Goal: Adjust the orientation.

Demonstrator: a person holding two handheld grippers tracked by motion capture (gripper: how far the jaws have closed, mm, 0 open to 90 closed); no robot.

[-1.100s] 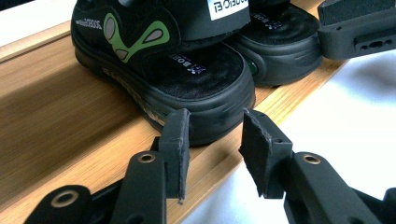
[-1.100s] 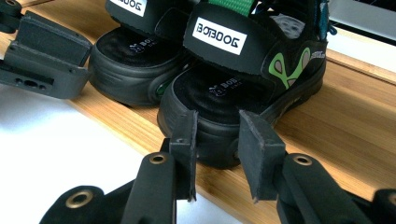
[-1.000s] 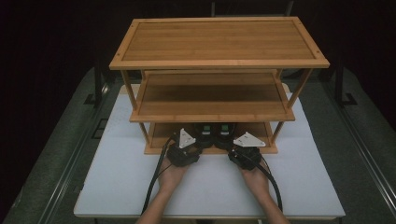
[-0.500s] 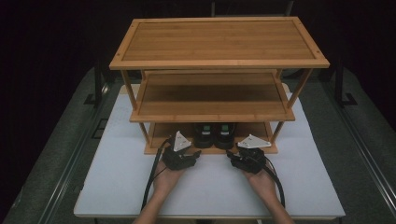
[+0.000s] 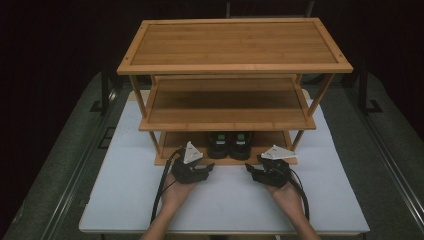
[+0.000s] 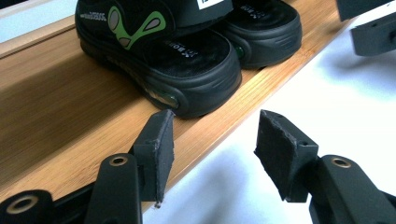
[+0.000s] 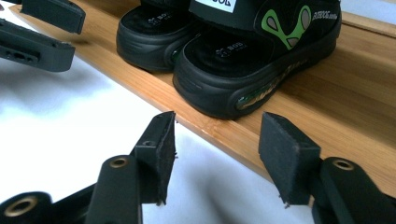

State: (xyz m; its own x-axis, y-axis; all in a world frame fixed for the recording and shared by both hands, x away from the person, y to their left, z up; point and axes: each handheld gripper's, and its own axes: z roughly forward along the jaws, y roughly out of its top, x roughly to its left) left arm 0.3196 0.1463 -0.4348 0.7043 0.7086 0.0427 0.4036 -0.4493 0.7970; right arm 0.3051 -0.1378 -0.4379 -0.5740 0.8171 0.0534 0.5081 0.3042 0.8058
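A pair of black sandals with green markings stands side by side on the bottom board of a three-tier wooden shelf (image 5: 165, 112), heels toward me: one sandal (image 5: 218, 143) (image 6: 187, 51) (image 7: 149, 28) on the left, the other (image 5: 240, 143) (image 6: 266, 23) (image 7: 243, 60) on the right. My left gripper (image 5: 207, 168) (image 6: 215, 128) rests on the white table just in front of the shelf's edge, open and holding nothing, its jaws angled at the left sandal's heel. My right gripper (image 5: 251, 170) (image 7: 217, 126) mirrors it at the right, open and holding nothing.
The shelf's bottom board (image 6: 56, 102) (image 7: 355, 107) has a low front lip between the jaws and the sandals. The middle shelf (image 5: 227, 107) and top shelf (image 5: 235, 45) carry nothing. White tabletop (image 5: 125, 170) stretches on both sides. Each gripper view shows the other gripper (image 6: 373, 28) (image 7: 42, 32).
Both grippers have drawn back from the shelf's front edge toward me and a little apart. The sandals have stayed where they were.
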